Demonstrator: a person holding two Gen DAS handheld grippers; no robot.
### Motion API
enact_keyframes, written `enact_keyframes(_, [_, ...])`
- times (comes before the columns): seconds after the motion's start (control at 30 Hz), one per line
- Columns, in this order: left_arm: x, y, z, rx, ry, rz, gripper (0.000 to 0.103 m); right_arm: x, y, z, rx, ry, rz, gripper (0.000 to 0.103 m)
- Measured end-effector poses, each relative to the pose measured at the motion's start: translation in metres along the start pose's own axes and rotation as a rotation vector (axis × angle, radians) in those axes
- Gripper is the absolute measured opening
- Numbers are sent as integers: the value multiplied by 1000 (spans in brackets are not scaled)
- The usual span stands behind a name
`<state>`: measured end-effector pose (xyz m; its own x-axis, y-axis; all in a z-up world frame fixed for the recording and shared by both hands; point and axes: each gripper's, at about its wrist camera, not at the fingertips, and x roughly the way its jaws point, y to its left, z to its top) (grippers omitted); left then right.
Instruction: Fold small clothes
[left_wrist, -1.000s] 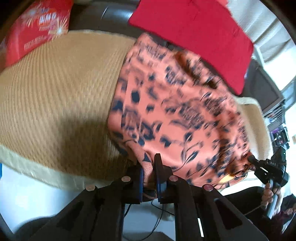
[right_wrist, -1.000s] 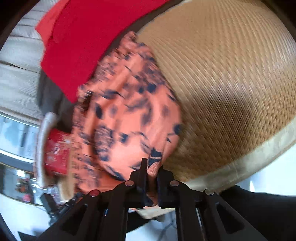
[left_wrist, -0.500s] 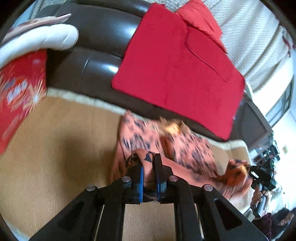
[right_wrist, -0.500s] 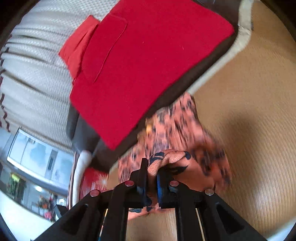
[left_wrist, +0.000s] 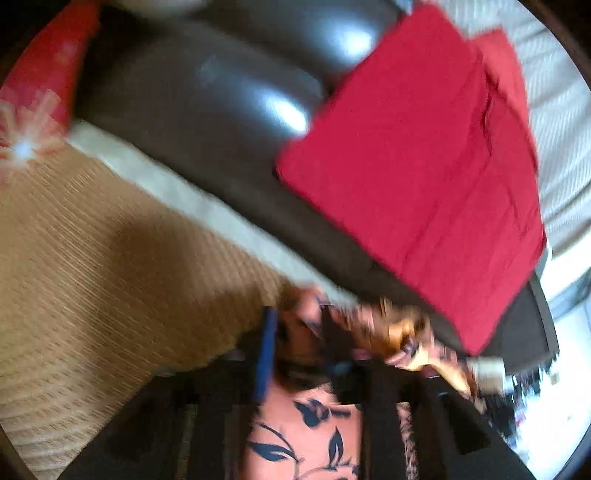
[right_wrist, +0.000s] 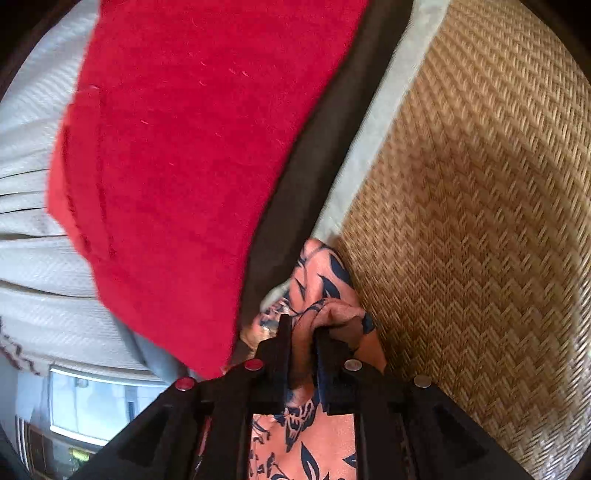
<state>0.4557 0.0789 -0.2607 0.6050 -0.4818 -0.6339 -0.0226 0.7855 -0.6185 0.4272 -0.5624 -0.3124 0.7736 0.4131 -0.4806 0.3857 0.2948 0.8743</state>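
The small garment is orange cloth with a dark blue leaf print (left_wrist: 306, 435). It lies bunched against the far edge of the woven straw mat (left_wrist: 92, 258), under both grippers. My left gripper (left_wrist: 297, 332) is opening: its blue-padded fingers stand apart, with a loose fold of the cloth between them. The picture is blurred there. In the right wrist view the garment (right_wrist: 325, 280) rises in a fold, and my right gripper (right_wrist: 303, 328) still pinches it. The right jaws are just beginning to open.
A dark leather sofa back (left_wrist: 203, 92) rises just behind the mat, with a red cloth (left_wrist: 424, 166) draped over it. A red patterned cushion (left_wrist: 33, 110) sits at the far left. A pale curtain (right_wrist: 29, 258) and a window hang behind the sofa. The woven mat (right_wrist: 480, 221) stretches away to the right.
Both grippers carried the garment's near edge across the mat to its far edge by the sofa, doubling the cloth over. The left jaws have come apart; the right still pinch.
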Motion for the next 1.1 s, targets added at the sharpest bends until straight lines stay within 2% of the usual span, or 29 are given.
enact_keyframes(0.03, [-14, 2, 2, -14, -63, 3, 61, -4, 2, -1, -25, -9, 11, 15])
enact_keyframes(0.07, [-27, 1, 2, -30, -106, -1, 62, -8, 5, -3, -44, -18, 21, 16])
enact_keyframes(0.13, [-43, -10, 1, -8, -119, 25, 62, -17, 13, -10, -71, -33, 48, 20])
enact_keyframes(0.2, [-57, -34, -14, 94, -102, 89, 62, -31, 25, -19, -109, -80, 60, 34])
enact_keyframes(0.23, [-59, -45, -26, 137, -71, 125, 62, -42, 31, -23, -134, -116, 62, 71])
enact_keyframes(0.27, [-57, -52, -37, 157, -30, 155, 62, -49, 35, -27, -145, -154, 62, 99])
enact_keyframes(0.3, [-52, -59, -47, 168, 5, 173, 62, -65, 40, -34, -160, -240, 63, 100])
enact_keyframes(0.33, [-47, -64, -56, 184, 34, 180, 62, -73, 44, -40, -182, -277, 53, 100])
enact_keyframes(0.37, [-37, -70, -68, 215, 82, 192, 62, -74, 51, -45, -216, -253, 35, 98])
enact_keyframes(0.4, [-27, -75, -74, 240, 123, 213, 62, -69, 59, -52, -263, -188, 17, 95])
enact_keyframes(0.47, [-6, -84, -87, 293, 211, 247, 62, -57, 72, -70, -353, -120, -52, 69])
enact_keyframes(0.5, [-1, -85, -90, 311, 236, 253, 62, -47, 78, -81, -411, -77, -88, 64])
enact_keyframes(0.57, [10, -90, -94, 333, 256, 275, 62, -14, 92, -107, -539, 39, -191, 35])
enact_keyframes(0.6, [13, -91, -93, 333, 254, 272, 62, 3, 96, -117, -590, 87, -254, 35])
enact_keyframes(0.67, [23, -96, -88, 331, 251, 250, 62, 33, 103, -130, -668, 139, -326, 35])
enact_keyframes(0.83, [55, -103, -66, 309, 195, 219, 62, 94, 121, -131, -728, 163, -390, 35])
enact_keyframes(0.9, [66, -101, -52, 243, 154, 166, 62, 114, 129, -125, -708, 132, -373, 35])
enact_keyframes(0.97, [75, -99, -36, 175, 108, 117, 62, 116, 132, -114, -663, 99, -308, 36])
enact_keyframes(1.07, [76, -100, -22, 149, 48, 91, 62, 103, 130, -97, -570, 7, -195, 38])
enact_keyframes(1.1, [77, -101, -15, 159, 38, 107, 62, 101, 130, -98, -555, -17, -179, 38])
